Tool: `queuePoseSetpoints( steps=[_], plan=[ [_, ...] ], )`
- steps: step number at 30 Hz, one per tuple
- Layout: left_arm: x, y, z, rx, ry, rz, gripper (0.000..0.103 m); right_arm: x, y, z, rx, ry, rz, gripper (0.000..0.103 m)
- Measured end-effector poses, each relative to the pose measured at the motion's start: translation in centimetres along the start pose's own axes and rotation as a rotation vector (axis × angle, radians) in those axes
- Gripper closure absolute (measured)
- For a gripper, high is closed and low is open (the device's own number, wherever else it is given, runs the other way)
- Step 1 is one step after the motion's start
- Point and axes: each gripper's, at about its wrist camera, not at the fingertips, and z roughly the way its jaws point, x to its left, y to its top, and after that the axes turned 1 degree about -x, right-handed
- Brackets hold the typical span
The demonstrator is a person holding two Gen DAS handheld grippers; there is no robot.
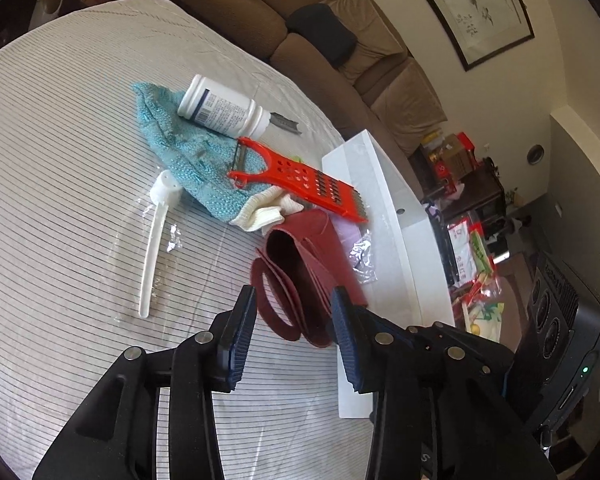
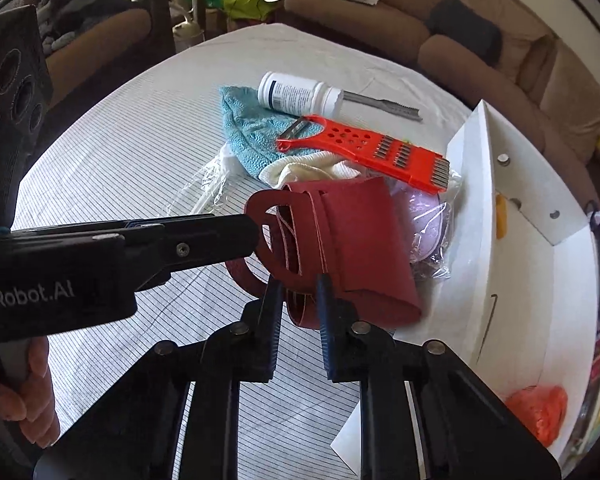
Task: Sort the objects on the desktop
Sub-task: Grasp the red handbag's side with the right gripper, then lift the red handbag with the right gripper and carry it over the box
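Right hand-held gripper (image 2: 299,286) pinches the red pouch (image 2: 356,248) beside the white tray (image 2: 512,280), ready for lifting; left hand-held gripper (image 1: 293,300) is spread, releasing it.

one bottle (image 1: 223,109); one grater (image 1: 300,178); one scoop (image 1: 156,232); one bag (image 2: 356,248)

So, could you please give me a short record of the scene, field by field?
surface: striped tablecloth
right gripper: shut on the red bag
left gripper: open, tips at the bag's handle
loose items: orange grater, white pill bottle, teal knitted cloth, white scoop
container: white box, right of the pile
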Motion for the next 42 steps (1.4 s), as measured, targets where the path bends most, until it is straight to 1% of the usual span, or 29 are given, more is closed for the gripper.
queuePoseSetpoints(
  steps=[2,4,6,9,11,12,16,18,21,24,26,28,29,31,33,34,36,38,40,41,42],
  plan=[
    [0.7,0.2,-0.2,-0.005,0.017,-0.020,0.063,-0.5,0.1,-0.4,-0.017,0.012,0.023,0.092],
    [1.2,0.1,0.3,0.021,0.033,-0.028,0.063,-1.3,0.1,-0.5,-0.021,0.048,0.067,0.092],
    [1.2,-0.3,1.1,0.047,0.039,-0.018,0.063,-1.9,0.1,-0.8,-0.027,0.089,0.106,0.092],
    [0.8,-1.0,2.2,0.072,0.039,0.005,0.063,-2.0,0.1,-1.0,-0.029,0.126,0.125,0.092],
    [0.8,-1.3,2.6,0.076,0.034,0.008,0.079,-2.1,0.0,-1.2,-0.033,0.151,0.134,0.092],
    [0.8,-1.3,2.7,0.083,0.017,0.005,0.092,-2.0,0.0,-1.3,-0.034,0.158,0.137,0.092],
    [0.5,-1.2,2.4,0.072,0.029,0.022,0.094,-1.4,0.0,-2.0,-0.038,0.175,0.121,0.097],
    [0.6,-1.1,2.3,0.070,0.035,0.018,0.096,-1.2,0.1,-2.4,-0.046,0.173,0.113,0.097],
    [0.9,-1.1,2.4,0.073,0.024,0.005,0.096,-0.6,0.7,-2.6,-0.049,0.138,0.085,0.096],
    [0.8,-1.1,2.3,0.068,0.009,-0.003,0.096,0.0,1.5,-1.9,-0.028,0.130,0.060,0.096],
    [0.8,-0.9,2.1,0.062,0.005,-0.010,0.096,0.3,1.7,-1.4,-0.002,0.137,0.057,0.096],
    [1.0,-0.7,2.0,0.060,-0.010,-0.026,0.096,0.4,1.6,-1.6,-0.016,0.149,0.073,0.095],
    [1.1,-0.6,1.9,0.059,-0.020,-0.035,0.096,0.4,1.4,-1.8,-0.026,0.155,0.078,0.093],
    [1.2,-0.5,1.7,0.054,-0.032,-0.040,0.097,0.4,0.8,-2.4,-0.046,0.165,0.075,0.082],
    [1.1,-0.3,1.6,0.051,-0.033,-0.034,0.097,0.6,0.2,-2.8,-0.070,0.145,0.047,0.071],
    [1.0,-0.3,1.6,0.051,-0.034,-0.033,0.097,0.8,0.0,-2.8,-0.075,0.135,0.028,0.070],
    [0.8,-0.4,1.8,0.055,-0.033,-0.032,0.097,1.3,0.1,-2.5,-0.074,0.095,-0.007,0.070],
    [0.8,-0.5,1.9,0.050,-0.008,-0.022,0.098,1.6,0.6,-1.9,-0.061,0.061,-0.028,0.070],
    [1.1,-0.4,2.0,0.055,-0.020,-0.038,0.097,1.8,1.1,-1.1,-0.041,0.038,-0.046,0.071],
    [1.2,-0.4,2.1,0.055,-0.024,-0.044,0.097,1.8,1.3,-0.6,-0.033,0.036,-0.056,0.072],
    [1.3,-0.3,2.1,0.053,-0.022,-0.044,0.097,1.9,1.3,-0.3,-0.030,0.031,-0.068,0.076]
  ],
)
